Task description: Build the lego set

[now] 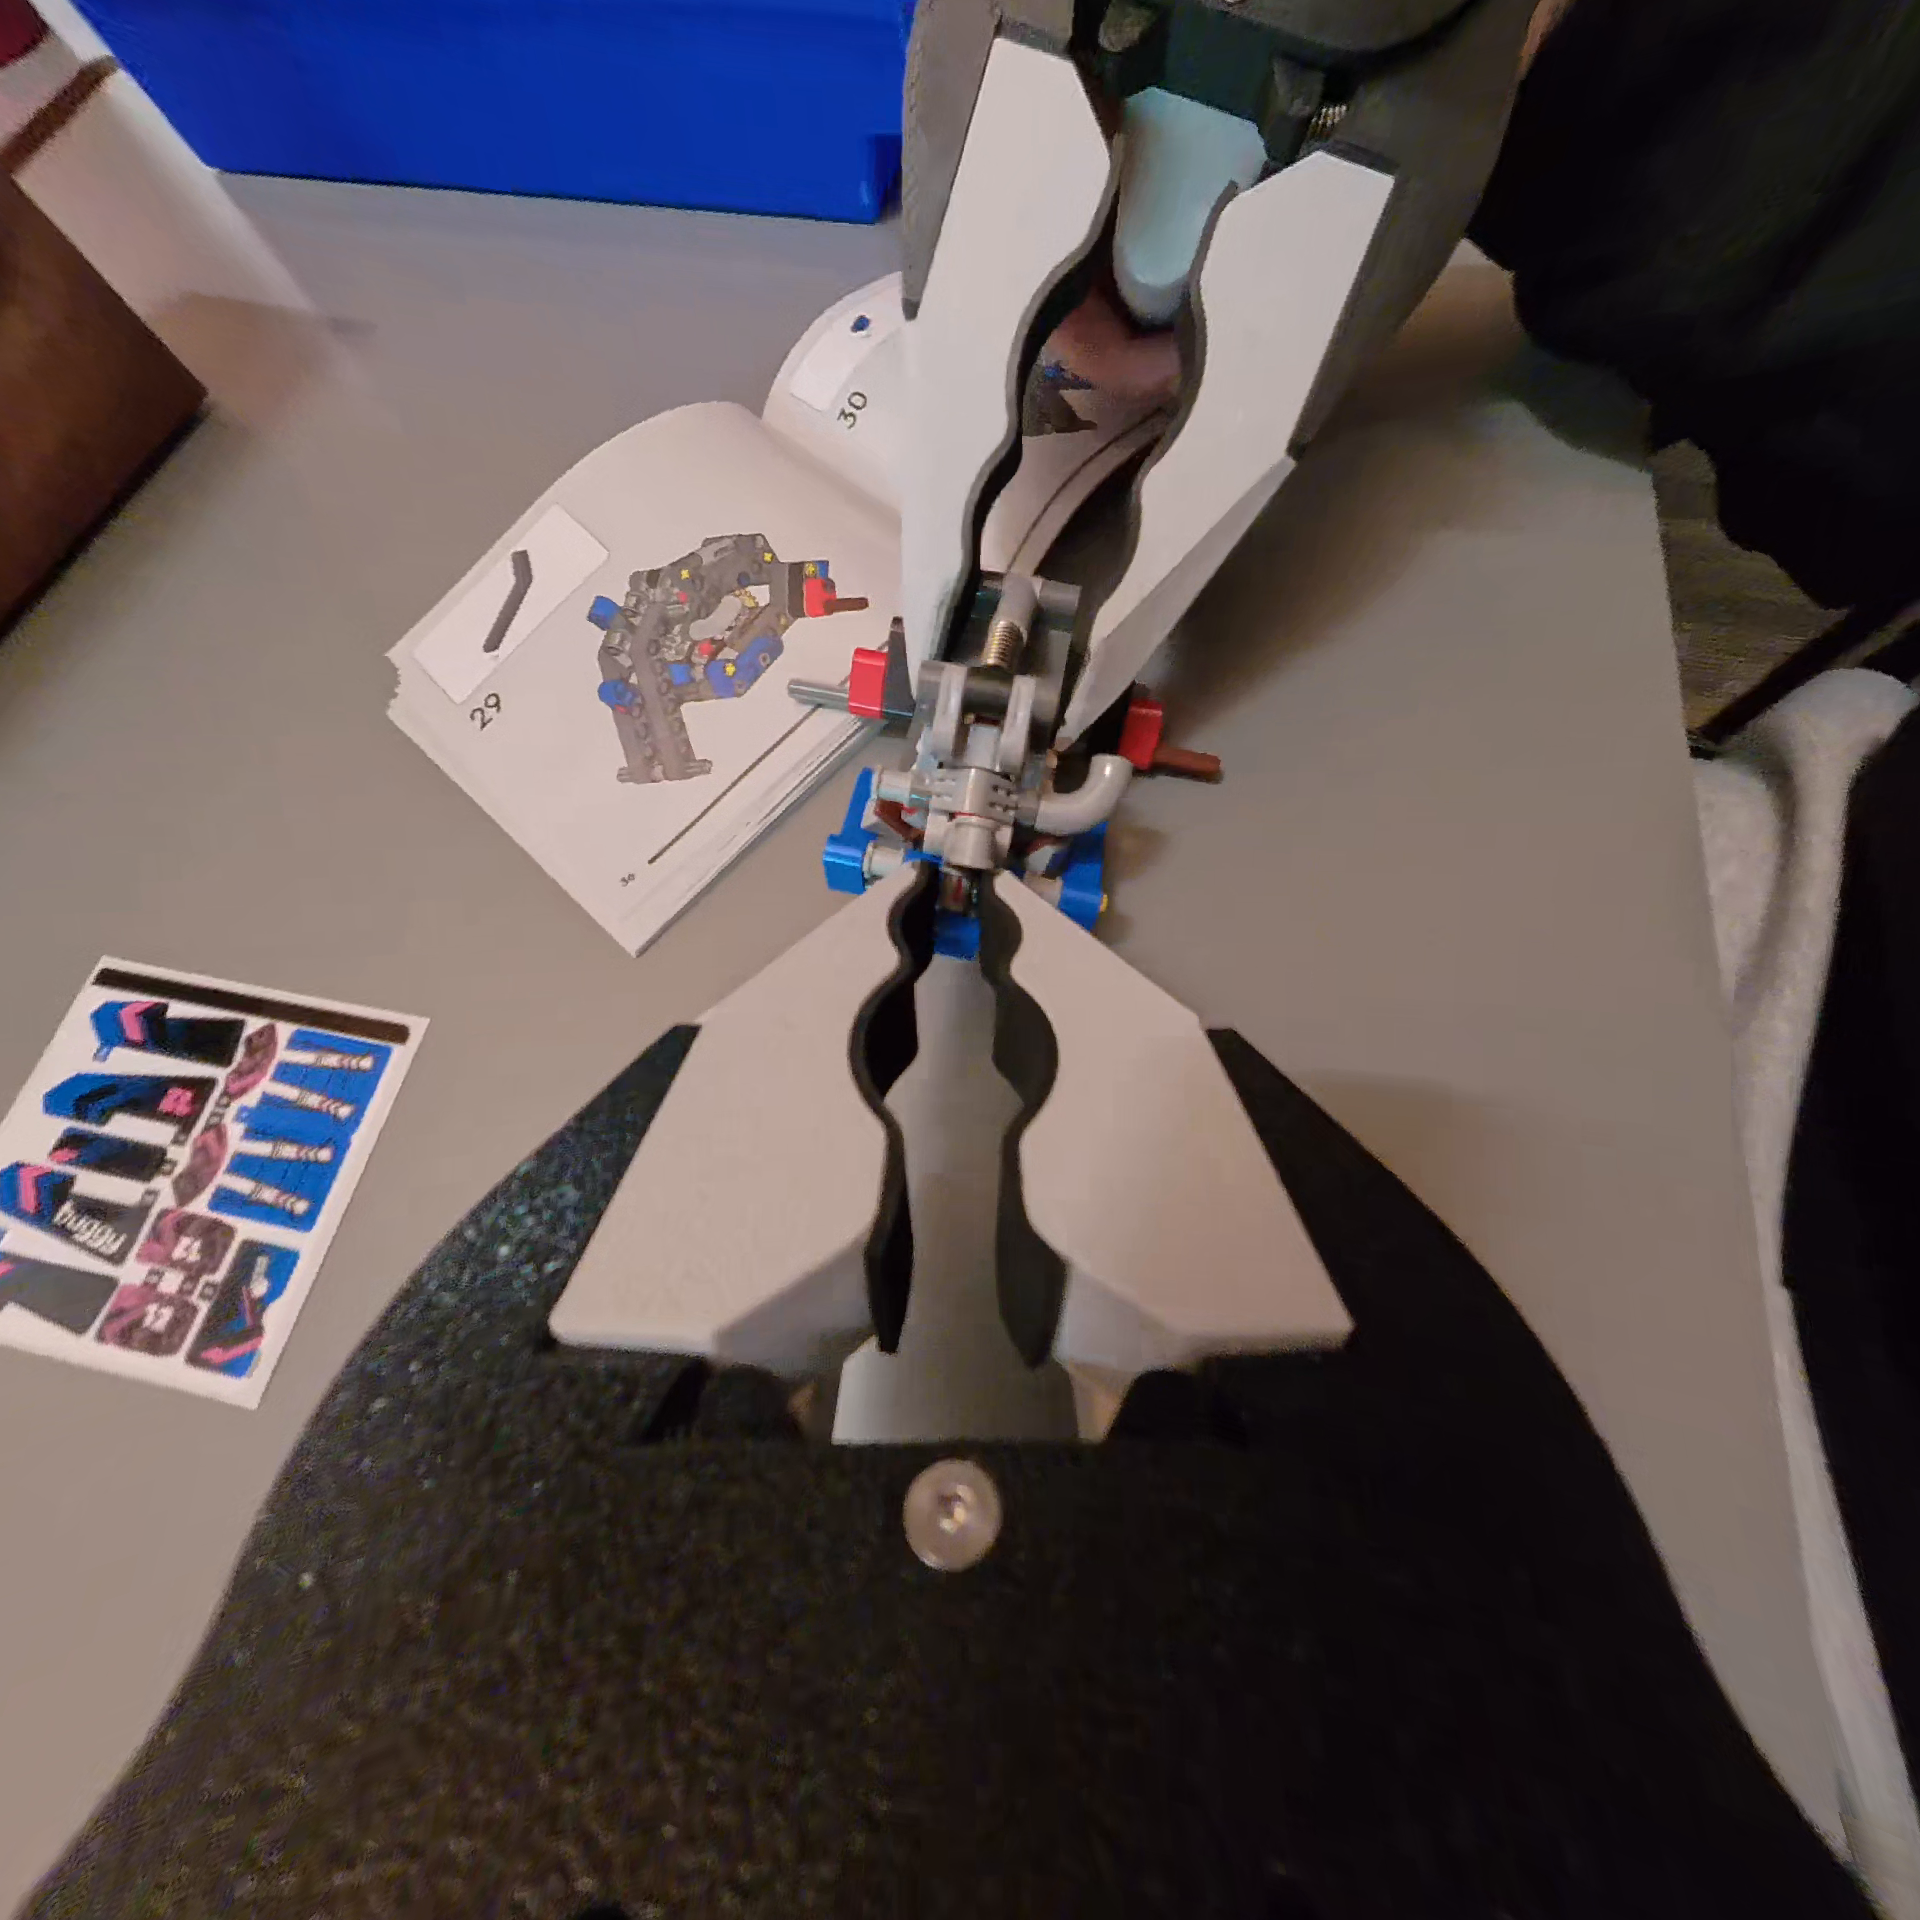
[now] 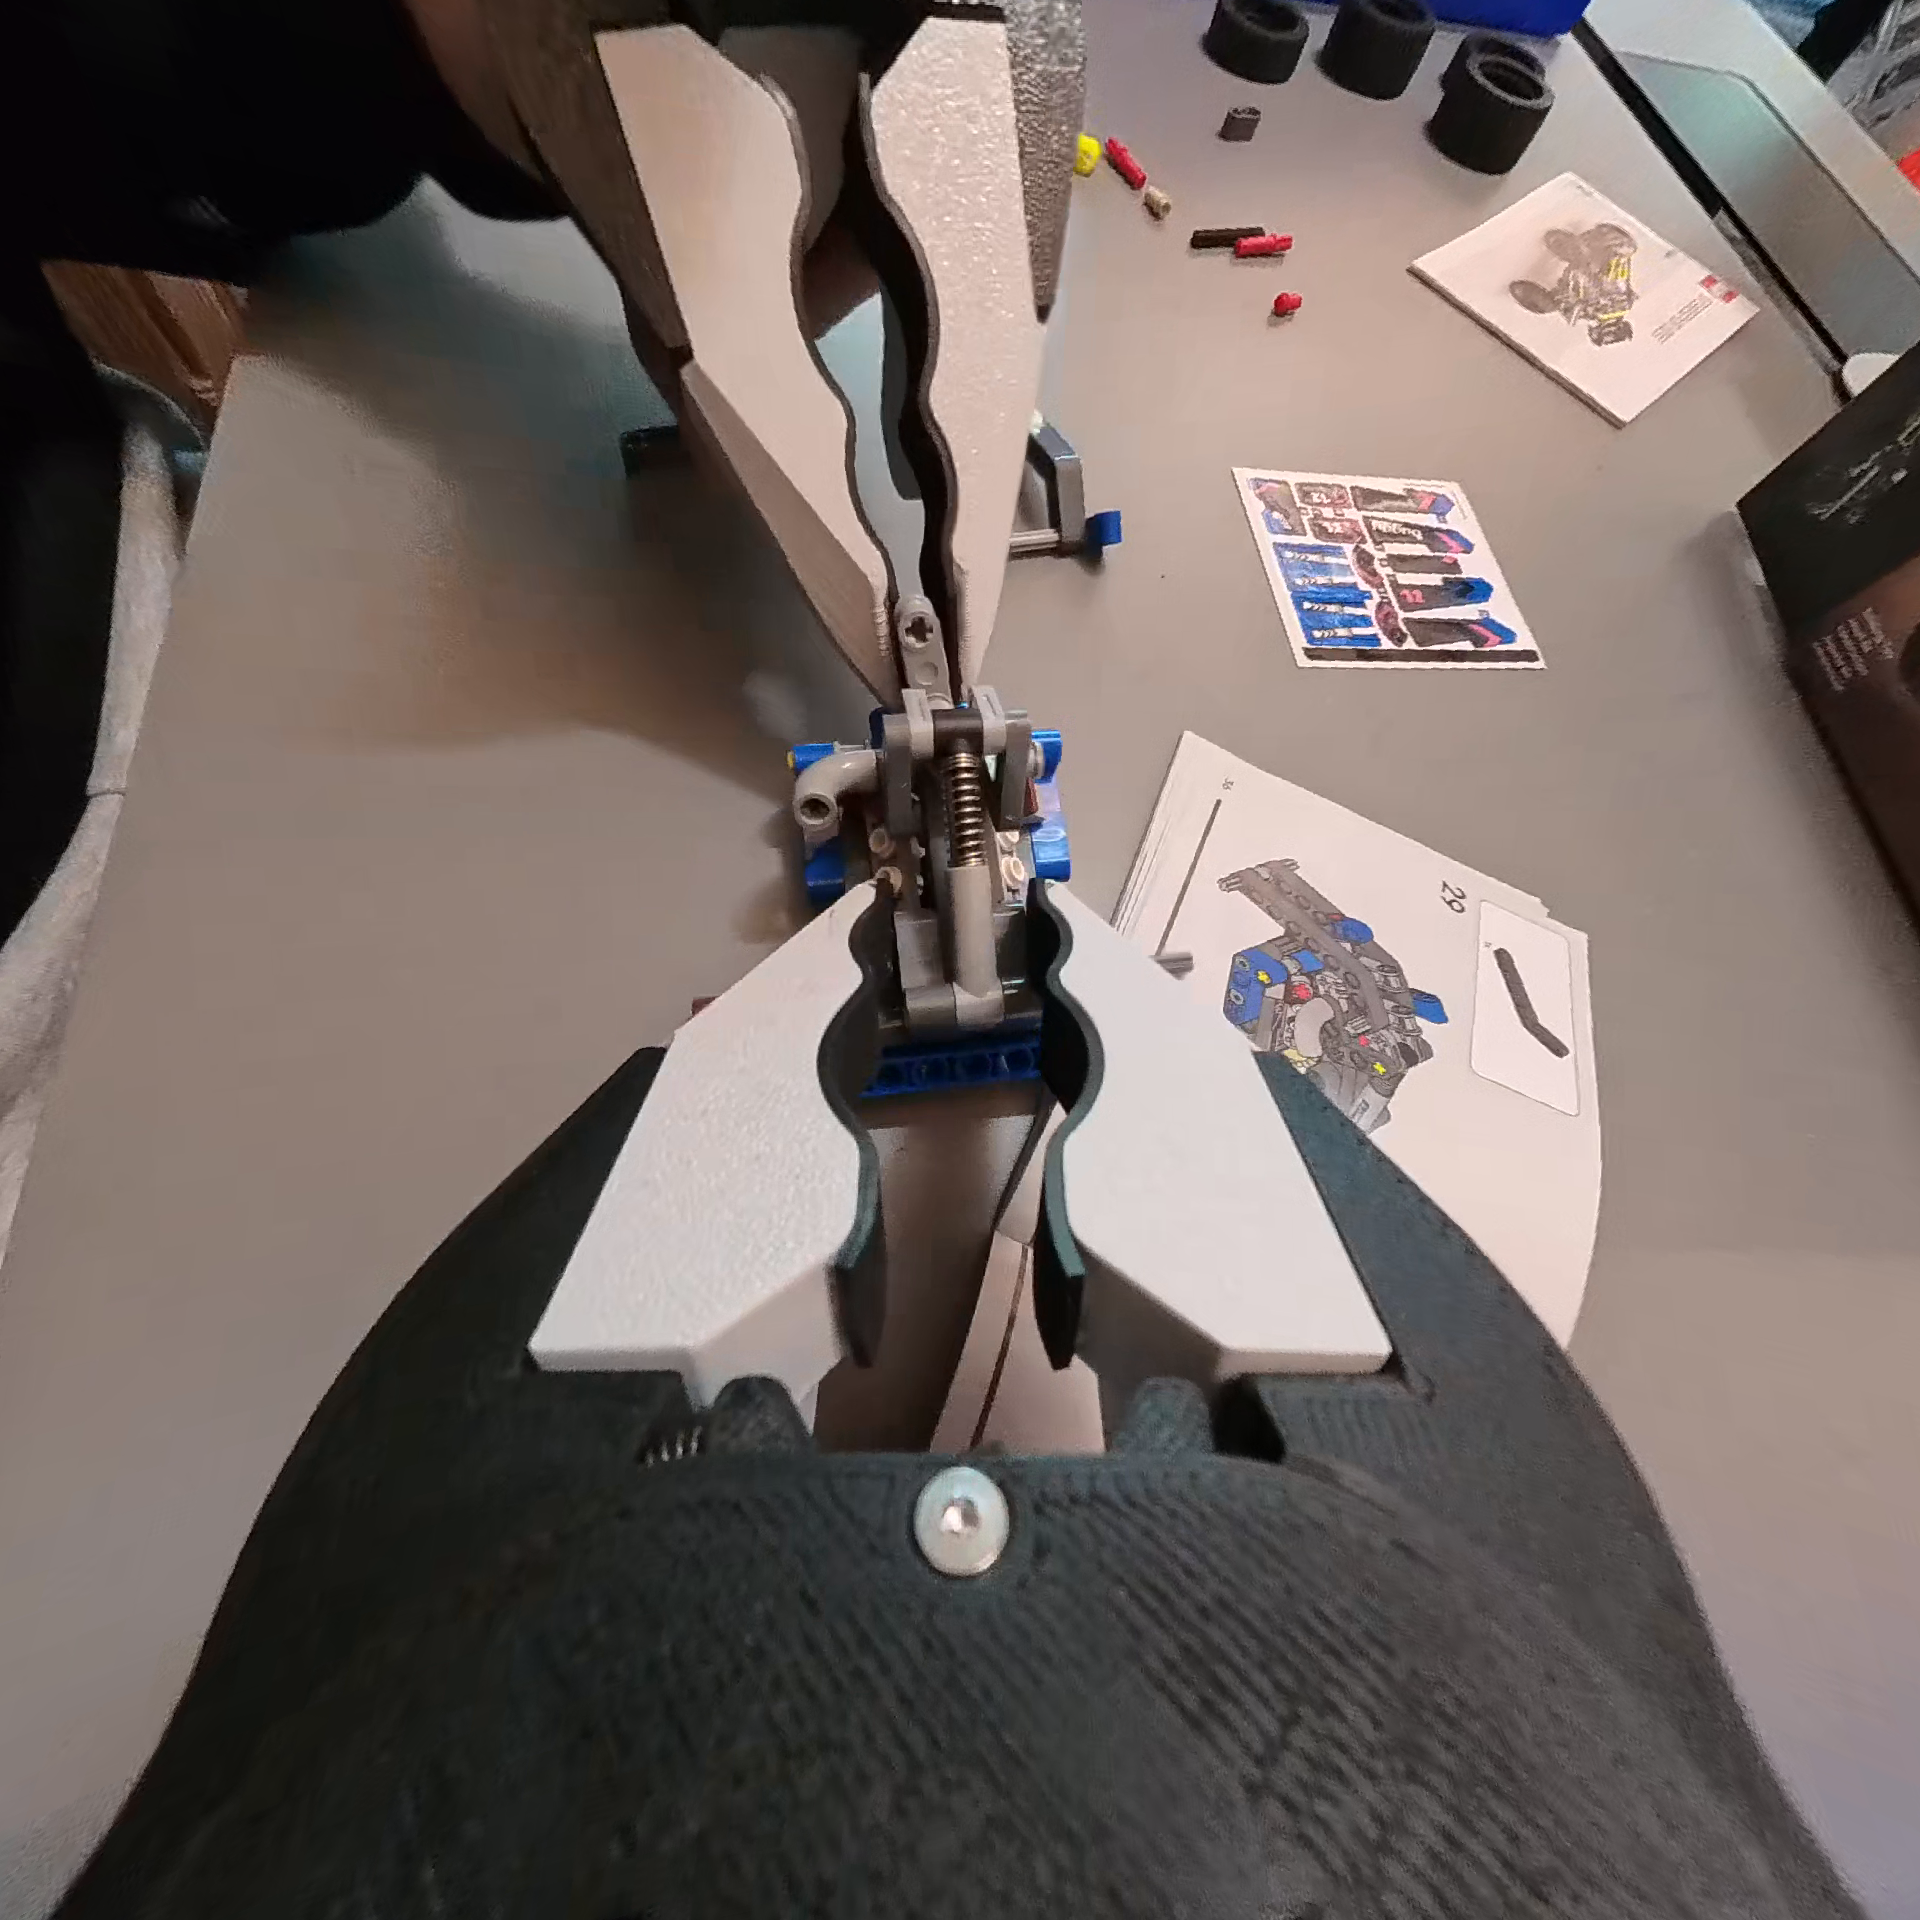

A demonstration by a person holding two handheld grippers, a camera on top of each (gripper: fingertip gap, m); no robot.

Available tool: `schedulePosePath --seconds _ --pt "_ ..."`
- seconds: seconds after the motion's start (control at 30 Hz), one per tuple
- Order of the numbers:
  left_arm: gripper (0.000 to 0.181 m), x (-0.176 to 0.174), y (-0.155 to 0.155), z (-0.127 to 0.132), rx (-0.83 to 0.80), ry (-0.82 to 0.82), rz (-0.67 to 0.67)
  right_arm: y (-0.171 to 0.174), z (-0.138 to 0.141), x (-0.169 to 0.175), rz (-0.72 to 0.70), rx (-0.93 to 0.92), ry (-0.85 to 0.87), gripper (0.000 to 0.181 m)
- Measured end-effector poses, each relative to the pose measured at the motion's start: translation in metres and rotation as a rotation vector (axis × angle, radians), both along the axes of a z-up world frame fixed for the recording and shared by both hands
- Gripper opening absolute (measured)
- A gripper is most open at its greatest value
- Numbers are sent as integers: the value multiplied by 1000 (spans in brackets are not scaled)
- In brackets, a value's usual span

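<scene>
A small lego assembly (image 1: 966, 800) of grey beams, blue bricks, red bushes and a metal spring is held above the grey table between both grippers, which face each other. My left gripper (image 1: 951, 883) is shut narrowly on its near end; in the right wrist view it (image 2: 930, 686) comes down from the top and pinches a thin light-grey connector (image 2: 920, 634). My right gripper (image 2: 956, 894) is clamped wider around the assembly's (image 2: 935, 831) grey and blue body beside the spring. It also shows in the left wrist view (image 1: 1013, 675), reaching in from the top.
An open instruction booklet (image 2: 1351, 987) lies under and beside the assembly. A sticker sheet (image 2: 1382, 571) lies flat, with a second booklet (image 2: 1579, 291), loose red, black and yellow pieces (image 2: 1257, 244), black tyres (image 2: 1382, 42), a black box (image 2: 1849, 582) and a blue bin (image 1: 499, 94). The grippers are tip to tip, or close to it.
</scene>
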State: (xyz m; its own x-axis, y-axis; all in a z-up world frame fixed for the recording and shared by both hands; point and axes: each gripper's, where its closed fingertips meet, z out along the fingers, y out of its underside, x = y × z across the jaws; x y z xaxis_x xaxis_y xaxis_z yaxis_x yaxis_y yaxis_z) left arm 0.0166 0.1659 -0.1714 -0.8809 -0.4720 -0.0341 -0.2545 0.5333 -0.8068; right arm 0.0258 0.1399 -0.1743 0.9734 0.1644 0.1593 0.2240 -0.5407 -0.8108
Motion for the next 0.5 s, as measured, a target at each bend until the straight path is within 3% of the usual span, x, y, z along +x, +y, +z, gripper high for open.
schedulePosePath --seconds 0.27,0.4,0.5 --pt "4 0 -2 9 -36 198 -115 0 3 -2 -16 39 188 22" --pt "5 -1 -2 8 -50 315 -116 -1 3 -2 -23 31 187 23" --pt "5 3 0 6 -60 310 -93 2 9 0 -34 50 122 26"
